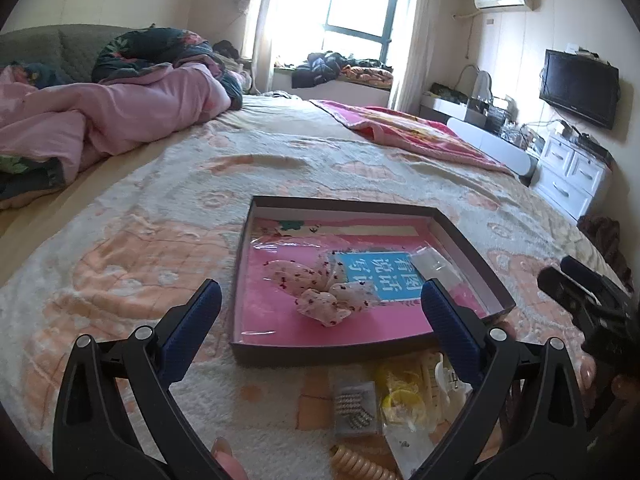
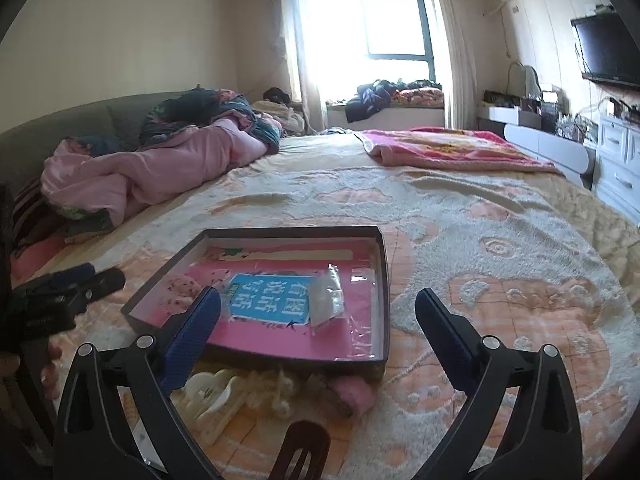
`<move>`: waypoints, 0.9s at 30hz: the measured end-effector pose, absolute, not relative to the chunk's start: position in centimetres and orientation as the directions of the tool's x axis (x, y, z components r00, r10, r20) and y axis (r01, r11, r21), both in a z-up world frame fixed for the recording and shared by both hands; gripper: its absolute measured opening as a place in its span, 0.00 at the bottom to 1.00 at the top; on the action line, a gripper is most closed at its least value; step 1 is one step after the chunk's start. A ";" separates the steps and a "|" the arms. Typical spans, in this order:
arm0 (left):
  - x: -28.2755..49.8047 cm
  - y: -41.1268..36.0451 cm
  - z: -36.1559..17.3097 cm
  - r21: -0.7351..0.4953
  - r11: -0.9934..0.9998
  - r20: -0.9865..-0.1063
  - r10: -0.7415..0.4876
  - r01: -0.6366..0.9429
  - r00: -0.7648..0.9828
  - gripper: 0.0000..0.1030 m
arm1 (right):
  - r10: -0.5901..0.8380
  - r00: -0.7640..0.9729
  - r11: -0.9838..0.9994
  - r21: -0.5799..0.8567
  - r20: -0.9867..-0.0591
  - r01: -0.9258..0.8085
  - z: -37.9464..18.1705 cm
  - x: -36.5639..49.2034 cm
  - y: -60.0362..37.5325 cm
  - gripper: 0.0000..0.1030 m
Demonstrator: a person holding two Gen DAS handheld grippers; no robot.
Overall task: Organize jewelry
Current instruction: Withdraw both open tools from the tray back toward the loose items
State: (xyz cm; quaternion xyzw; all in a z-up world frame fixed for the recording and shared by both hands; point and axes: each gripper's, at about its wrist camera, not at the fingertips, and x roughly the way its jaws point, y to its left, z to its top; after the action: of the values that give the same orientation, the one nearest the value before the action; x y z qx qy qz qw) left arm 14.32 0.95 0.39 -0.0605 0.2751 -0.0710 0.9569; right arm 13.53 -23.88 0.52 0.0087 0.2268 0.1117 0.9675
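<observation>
While left gripper (image 1: 320, 300) gapes, tray (image 1: 472, 240) lies ahead.

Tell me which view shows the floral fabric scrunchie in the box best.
The left wrist view: the floral scrunchie lies whole between the open tongs, inside the shallow box. In the right wrist view only its edge shows, mostly hidden behind a blue finger.

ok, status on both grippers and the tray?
Left gripper open, empty. Right gripper open, empty. Tray on bed holds floral scrunchie and clear bag. More items loose before tray; nothing blocking.
</observation>
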 end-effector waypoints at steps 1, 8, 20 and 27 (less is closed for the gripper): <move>14.2 1.0 0.5 -0.155 0.983 -0.516 -0.167 0.101 0.840 0.89 | 0.220 0.875 0.975 0.055 -0.432 -0.218 0.6 13.0 -23.7 0.92; 12.8 1.4 0.9 -0.146 0.986 -0.506 -0.149 0.086 0.850 0.89 | 0.235 0.875 0.966 0.000 -0.422 -0.260 0.7 10.7 -22.4 0.92; 11.2 1.3 -0.4 -0.123 0.989 -0.535 -0.141 0.088 0.833 0.89 | 0.261 0.849 0.951 -0.027 -0.460 -0.307 -0.5 7.7 -21.1 0.92; 10.5 1.1 -1.1 -0.109 0.989 -0.555 -0.141 0.097 0.820 0.89 | 0.263 0.831 0.947 -0.033 -0.489 -0.319 -1.5 6.4 -20.7 0.92</move>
State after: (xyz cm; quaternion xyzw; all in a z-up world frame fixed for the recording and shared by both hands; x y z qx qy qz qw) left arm 10.46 1.11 -1.07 -0.0380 0.2934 -0.0625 0.9532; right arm 6.35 -20.69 -1.53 -0.0567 0.2472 0.1523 0.9552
